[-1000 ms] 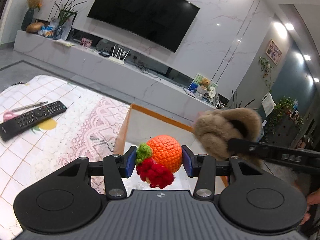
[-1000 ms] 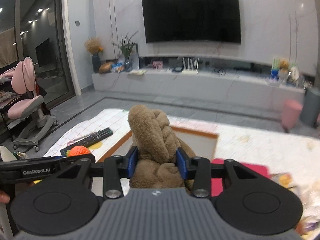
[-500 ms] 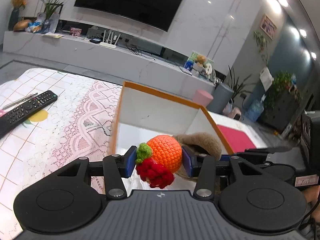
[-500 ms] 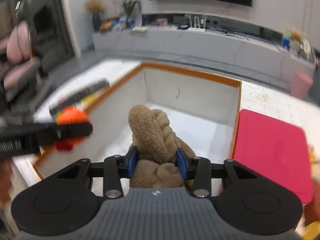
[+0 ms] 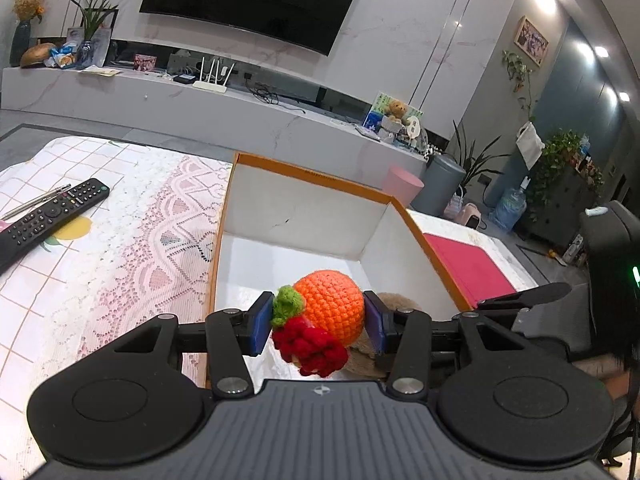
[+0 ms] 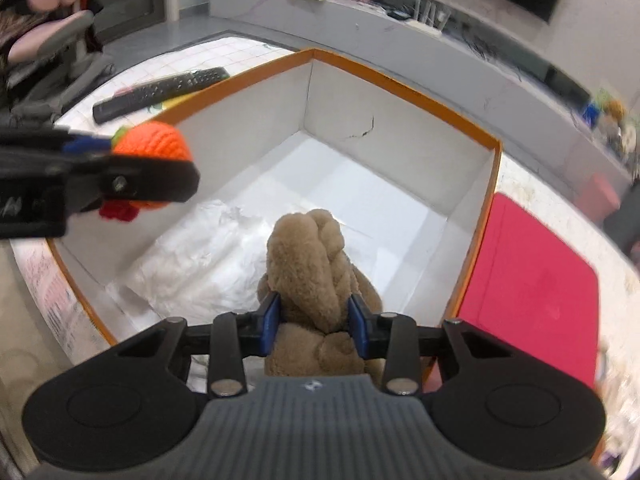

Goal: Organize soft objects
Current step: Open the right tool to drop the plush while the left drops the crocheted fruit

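My left gripper is shut on a crocheted orange toy with a green tuft and red part, held over the near left of the white box with an orange rim. It also shows in the right wrist view. My right gripper is shut on a brown plush toy, held low inside the box near its front. A bit of the plush shows behind the left gripper's right finger.
A black remote and a pen lie on the lace tablecloth left of the box. A red mat lies right of the box. Crumpled white plastic lines the box floor. A TV console stands behind.
Both grippers have come down from above towards the box. The right gripper with the plush has dropped inside it; the left gripper with the orange toy has moved over its near left edge.
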Demonstrator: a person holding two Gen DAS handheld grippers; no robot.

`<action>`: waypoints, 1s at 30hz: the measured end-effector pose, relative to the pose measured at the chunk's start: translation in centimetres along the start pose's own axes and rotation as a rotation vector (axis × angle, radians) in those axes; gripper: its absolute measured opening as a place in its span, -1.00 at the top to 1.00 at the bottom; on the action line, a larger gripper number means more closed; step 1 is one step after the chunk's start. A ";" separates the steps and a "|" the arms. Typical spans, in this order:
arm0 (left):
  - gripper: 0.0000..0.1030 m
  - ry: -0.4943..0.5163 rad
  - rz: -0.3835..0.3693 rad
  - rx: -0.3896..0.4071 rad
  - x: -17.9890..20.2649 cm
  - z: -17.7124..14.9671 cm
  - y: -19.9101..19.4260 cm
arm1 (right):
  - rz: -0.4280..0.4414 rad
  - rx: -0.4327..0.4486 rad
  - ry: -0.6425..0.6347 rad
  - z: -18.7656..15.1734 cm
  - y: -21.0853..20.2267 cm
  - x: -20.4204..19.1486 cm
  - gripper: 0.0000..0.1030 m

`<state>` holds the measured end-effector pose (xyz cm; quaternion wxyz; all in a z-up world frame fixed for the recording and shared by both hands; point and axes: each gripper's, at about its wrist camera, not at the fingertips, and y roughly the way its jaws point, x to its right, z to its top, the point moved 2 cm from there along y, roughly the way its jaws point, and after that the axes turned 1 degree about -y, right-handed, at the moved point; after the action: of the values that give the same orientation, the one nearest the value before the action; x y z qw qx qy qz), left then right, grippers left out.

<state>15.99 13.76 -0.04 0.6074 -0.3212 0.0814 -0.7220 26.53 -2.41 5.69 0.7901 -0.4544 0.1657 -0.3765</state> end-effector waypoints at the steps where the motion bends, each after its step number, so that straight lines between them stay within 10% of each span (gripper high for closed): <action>1: -0.04 -0.004 -0.001 0.004 0.0 0.1 -0.1 | 0.014 -0.006 0.052 0.3 -0.1 0.4 0.30; 7: -0.04 -0.027 -0.020 0.013 -0.1 0.3 -0.4 | -0.005 -0.027 0.337 1.4 -0.8 2.9 0.33; 11: -0.04 -0.018 -0.019 0.021 0.0 0.3 -0.7 | -0.203 0.029 0.177 1.8 -1.5 1.5 0.41; 19: -0.04 -0.015 -0.012 0.010 0.1 0.2 -0.7 | -0.285 0.021 0.020 1.3 -1.5 0.0 0.42; 27: -0.04 0.040 0.023 0.028 0.7 -0.1 -0.9 | -0.301 0.085 -0.108 1.0 -2.9 -1.8 -0.59; 30: -0.04 0.052 0.027 0.048 0.8 0.0 -0.9 | -0.301 0.121 -0.167 1.0 -3.7 -2.4 -0.62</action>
<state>15.17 13.24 0.72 0.6223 -0.2863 0.0840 -0.7236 23.94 -1.12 9.13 0.7619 -0.4554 0.0066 -0.4606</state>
